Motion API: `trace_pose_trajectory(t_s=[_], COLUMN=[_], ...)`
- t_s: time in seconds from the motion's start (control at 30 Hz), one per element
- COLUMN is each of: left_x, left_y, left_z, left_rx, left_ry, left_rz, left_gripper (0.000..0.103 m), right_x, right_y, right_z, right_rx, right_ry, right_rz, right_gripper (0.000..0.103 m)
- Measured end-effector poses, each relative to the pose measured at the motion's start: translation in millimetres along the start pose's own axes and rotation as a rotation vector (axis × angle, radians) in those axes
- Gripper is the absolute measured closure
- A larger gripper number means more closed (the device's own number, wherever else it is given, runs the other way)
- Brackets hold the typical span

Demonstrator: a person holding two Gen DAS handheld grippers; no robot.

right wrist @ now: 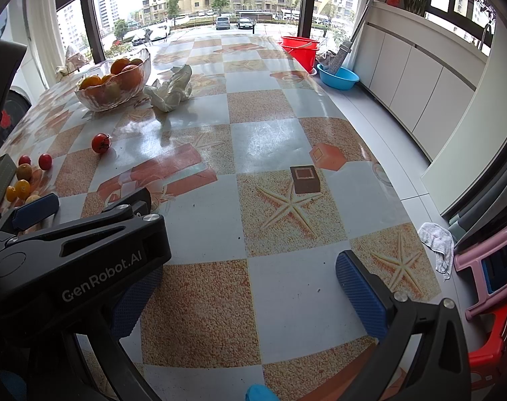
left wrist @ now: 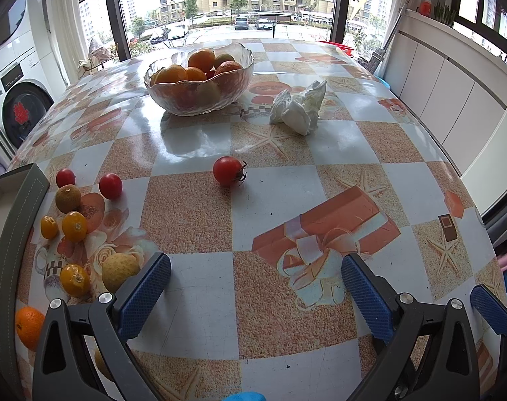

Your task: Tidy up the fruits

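Note:
A glass bowl (left wrist: 200, 100) (right wrist: 114, 92) with oranges stands at the far middle of the table. A red tomato (left wrist: 227, 170) (right wrist: 100, 143) lies alone in front of it. At the left edge lie loose fruits: two small red ones (left wrist: 110, 185), a brown one (left wrist: 68, 198), yellow ones (left wrist: 74, 226), a pale lemon-like one (left wrist: 119, 270) and an orange (left wrist: 29, 326). My left gripper (left wrist: 255, 295) is open and empty, low over the table, just right of the loose fruits. My right gripper (right wrist: 250, 295) is open and empty, beside the left gripper's body (right wrist: 79, 260).
A crumpled white tissue (left wrist: 300, 108) (right wrist: 171, 90) lies right of the bowl. A grey box (left wrist: 12, 207) sits at the table's left edge. Right of the table are a red bucket (right wrist: 300, 50), a blue basin (right wrist: 338, 78), white cabinets and a pink stool (right wrist: 487, 267).

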State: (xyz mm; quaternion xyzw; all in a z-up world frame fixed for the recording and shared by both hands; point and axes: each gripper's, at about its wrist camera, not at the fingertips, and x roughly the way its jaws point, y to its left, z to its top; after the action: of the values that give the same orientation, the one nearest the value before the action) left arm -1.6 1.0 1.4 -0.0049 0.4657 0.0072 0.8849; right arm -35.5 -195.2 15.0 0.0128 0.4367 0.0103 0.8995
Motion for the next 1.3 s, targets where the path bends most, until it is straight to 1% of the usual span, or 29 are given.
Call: trace_pose_trajectory(t_s=[0.07, 0.1, 0.2, 0.27, 0.3, 0.37, 0.43, 0.5, 0.53, 0.6, 0.63, 0.7, 0.73, 0.77, 0.87, 0.9, 0.97, 1.1, 1.13, 1.17, 1.2, 1.23, 1.3], left_x=[-9.8, -18.2, -51.0, -67.8, -80.1, -87.4, -83.8, -74.2, -68.9, -66.1, -64.5, -58.4, -57.3, -57.7, -53.2, -57.3, -52.8, -48.0, -49.2, -47.2, -47.5, -48.2, -47.3], left_y=[5.9, 10.3, 31.7, 57.4, 67.6, 91.8, 111.5, 126.1, 131.3, 142.5, 145.5, 153.5, 156.6, 157.1, 156.8, 154.7, 155.3, 158.2, 158.3, 157.9, 157.9, 157.6, 157.7], left_z=[-1.6, -3.5, -14.2, -30.2, -37.1, -55.9, -71.1, -87.6, -93.6, -95.5, -94.3, -92.4, -90.2, -85.0, -79.4, -77.0, -78.8, -75.6, -74.8, -75.7, -76.2, -76.3, -76.6], left_rx=[0.008, 0.016, 0.042, 0.034, 0.072, 0.062, 0.046, 0.024, 0.011, -0.023, -0.028, -0.035, -0.030, -0.016, -0.014, -0.004, -0.017, -0.012, -0.002, -0.004, -0.003, 0.000, -0.006], left_ry=[-0.007, -0.030, -0.129, -0.163, -0.181, -0.156, -0.081, -0.042, -0.042, -0.059, -0.062, -0.047, -0.054, -0.044, -0.035, -0.017, -0.037, -0.021, -0.020, -0.030, -0.035, -0.038, -0.039], left_rz=[0.059, 0.073, 0.062, 0.028, 0.079, 0.084, 0.078, 0.073, 0.081, 0.067, 0.084, 0.075, 0.090, 0.103, 0.096, 0.114, 0.096, 0.068, 0.072, 0.066, 0.068, 0.071, 0.070], left_gripper=[0.000, 0.000, 0.000, 0.000, 0.000, 0.000, 0.000, 0.000, 0.000, 0.000, 0.000, 0.000, 0.000, 0.000, 0.000, 0.000, 0.000, 0.000, 0.000, 0.000, 0.000, 0.000, 0.000], right_x=[0.0, -0.1, -0.1, -0.2, -0.3, -0.2, -0.3, -0.3, -0.3, -1.1, -1.9, -4.8, -7.3, -9.2, -15.4, -17.4, -20.6, -17.6, -15.4, -14.2, -11.5, -11.9, -12.7], right_y=[-0.1, 0.0, -0.1, -0.1, -0.1, -0.2, -0.3, -0.1, 0.0, 1.1, 2.7, 9.4, 14.1, 20.8, 46.8, 57.0, 77.9, 115.0, 123.6, 131.0, 135.3, 141.7, 152.6], right_z=[-0.1, -0.1, -0.2, -0.3, -0.4, -0.2, -0.4, 0.0, 0.1, 0.8, 0.5, -0.1, -1.2, -2.4, -4.0, -3.4, -2.2, 0.7, 1.2, 0.6, 1.5, 2.2, 2.5], right_rx=[0.000, 0.000, 0.000, 0.000, 0.000, 0.000, 0.000, -0.001, -0.002, -0.014, -0.026, -0.058, -0.071, -0.083, -0.139, -0.164, -0.213, -0.283, -0.299, -0.309, -0.314, -0.330, -0.364], right_ry=[0.000, 0.000, 0.000, -0.001, -0.001, -0.001, -0.001, 0.000, 0.002, 0.010, 0.017, 0.033, 0.033, 0.036, 0.038, 0.032, 0.023, 0.038, 0.047, 0.058, 0.075, 0.064, 0.062], right_rz=[0.000, 0.000, 0.000, 0.000, -0.001, 0.000, 0.000, -0.001, -0.002, -0.002, 0.004, 0.050, 0.087, 0.134, 0.247, 0.275, 0.326, 0.408, 0.423, 0.444, 0.466, 0.455, 0.450], right_gripper=[0.000, 0.000, 0.000, 0.000, 0.000, 0.000, 0.000, 0.000, 0.000, 0.000, 0.000, 0.000, 0.000, 0.000, 0.000, 0.000, 0.000, 0.001, 0.003, 0.010, 0.011, 0.015, 0.030])
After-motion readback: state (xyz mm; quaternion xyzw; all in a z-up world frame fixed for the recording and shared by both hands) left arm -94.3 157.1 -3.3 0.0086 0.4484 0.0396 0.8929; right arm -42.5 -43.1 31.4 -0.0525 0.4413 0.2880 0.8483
